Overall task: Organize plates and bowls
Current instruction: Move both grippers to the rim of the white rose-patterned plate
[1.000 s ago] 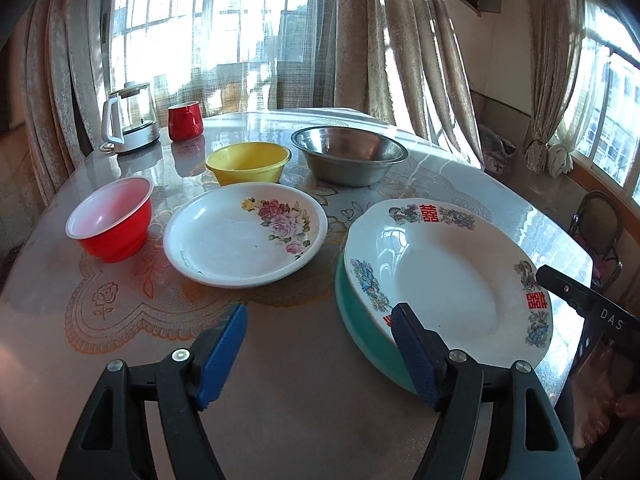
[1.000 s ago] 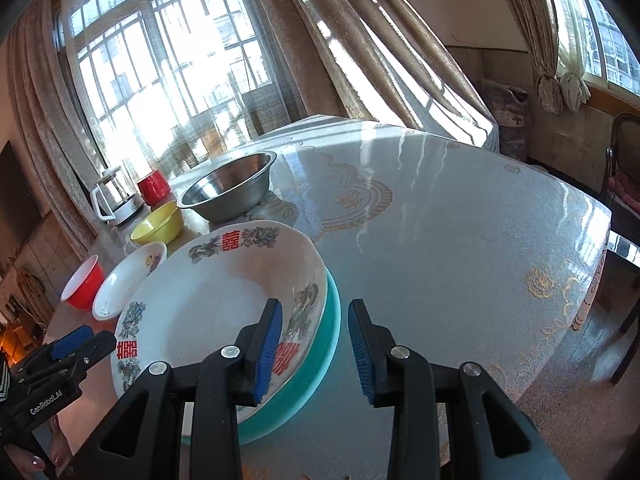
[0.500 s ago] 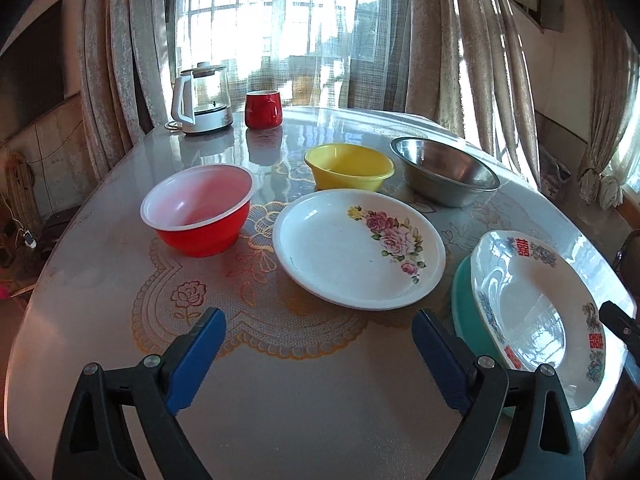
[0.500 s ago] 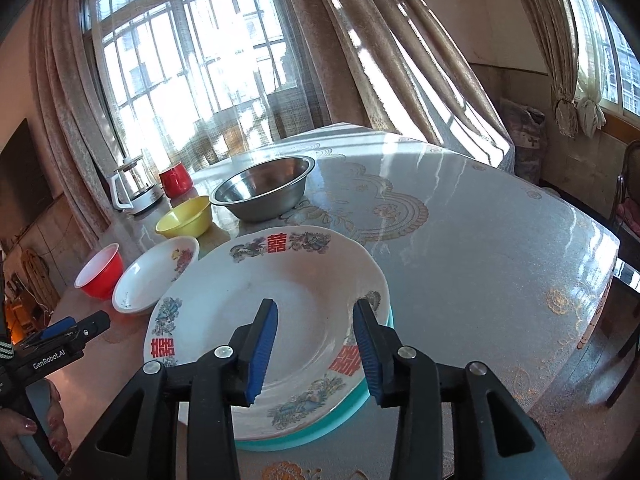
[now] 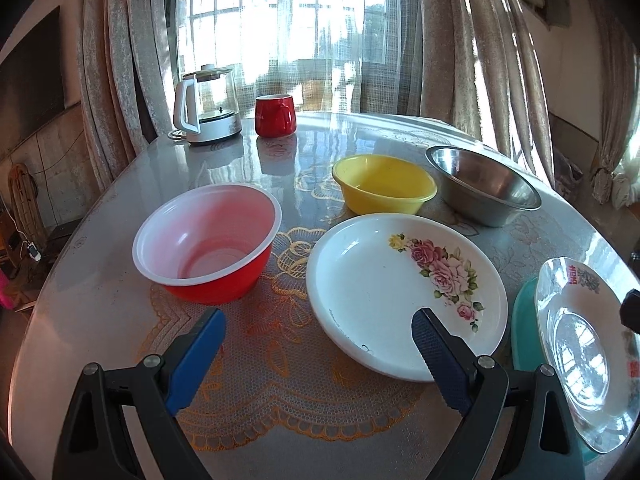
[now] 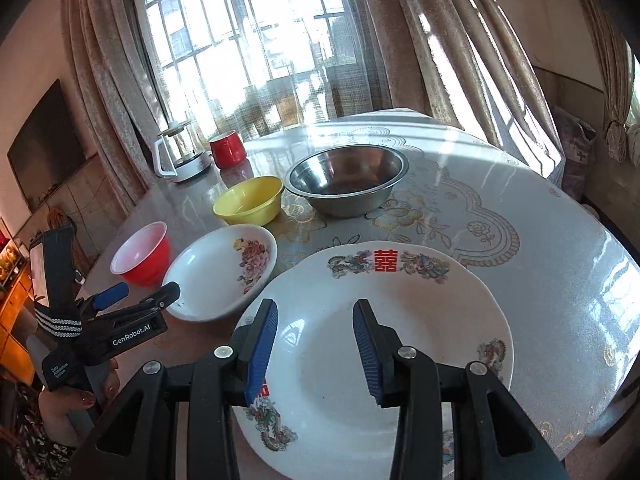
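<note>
Over the near edge of the round surface (image 5: 100,240), the left tongs (image 5: 318,340) hang wide open with nothing between the blue pads; the left pad sits just short of the red bowl (image 5: 208,248) and the right pad overlaps the near rim of the rose plate (image 5: 404,296) in the view, though whether it touches cannot be told. To the right, the right tongs (image 6: 314,340) are parted to a moderate gap and grip nothing, poised above the well of the big dragon-patterned plate (image 6: 400,312), which rests on a teal plate (image 5: 524,316) near the surface's edge.

Behind the rose plate stand the yellow bowl (image 5: 384,188) and the steel bowl (image 5: 484,184), close together but apart. A glass kettle (image 5: 206,108) and a red mug (image 5: 276,116) stand at the far rim by the curtains (image 5: 120,60). Bare lace-patterned surface lies between the left tongs and the bowls, and a broad sunlit stretch is open on the right side beyond the dragon plate.

From the right wrist view, the left tongs reach in from the left, held low and angled toward the rose plate, with the person's hand (image 6: 86,392) under the handle.
</note>
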### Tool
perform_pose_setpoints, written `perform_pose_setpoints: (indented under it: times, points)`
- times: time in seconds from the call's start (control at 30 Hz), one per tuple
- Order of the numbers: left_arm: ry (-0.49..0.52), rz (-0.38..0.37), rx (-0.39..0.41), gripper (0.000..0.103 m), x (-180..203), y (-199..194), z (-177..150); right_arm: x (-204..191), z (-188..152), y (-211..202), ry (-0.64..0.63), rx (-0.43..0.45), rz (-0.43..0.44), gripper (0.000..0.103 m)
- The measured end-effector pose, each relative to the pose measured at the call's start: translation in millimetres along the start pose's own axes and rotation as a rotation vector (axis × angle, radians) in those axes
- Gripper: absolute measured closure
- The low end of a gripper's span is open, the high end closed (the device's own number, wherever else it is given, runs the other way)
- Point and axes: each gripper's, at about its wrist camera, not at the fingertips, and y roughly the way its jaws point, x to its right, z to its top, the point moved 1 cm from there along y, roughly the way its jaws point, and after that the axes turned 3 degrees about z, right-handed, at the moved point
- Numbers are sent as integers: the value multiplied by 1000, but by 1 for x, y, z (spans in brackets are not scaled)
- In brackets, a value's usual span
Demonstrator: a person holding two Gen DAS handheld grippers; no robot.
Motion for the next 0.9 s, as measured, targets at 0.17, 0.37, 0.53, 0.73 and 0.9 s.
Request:
perform_pose_setpoints:
  times: [0.17, 0.37, 0.53, 0.73, 0.9]
  points:
    - [-45, -55, -38, 8, -8, 7, 1, -23, 21, 24, -57, -57, 5, 63]
    - [-74, -46, -98, 8, -17, 17, -2, -45, 40, 63, -106, -151, -7, 63]
    - [-67, -56, -121, 8, -16, 21, -4, -50, 52, 95, -84, -232, -39, 63]
    - [-81, -62, -138, 8, -22, 23, -5, -54, 57, 125, -101, -308, -59, 63]
    - [-95, -64, -141, 8, -25, 25, -4, -52, 59, 139, -100, -348, -64, 63]
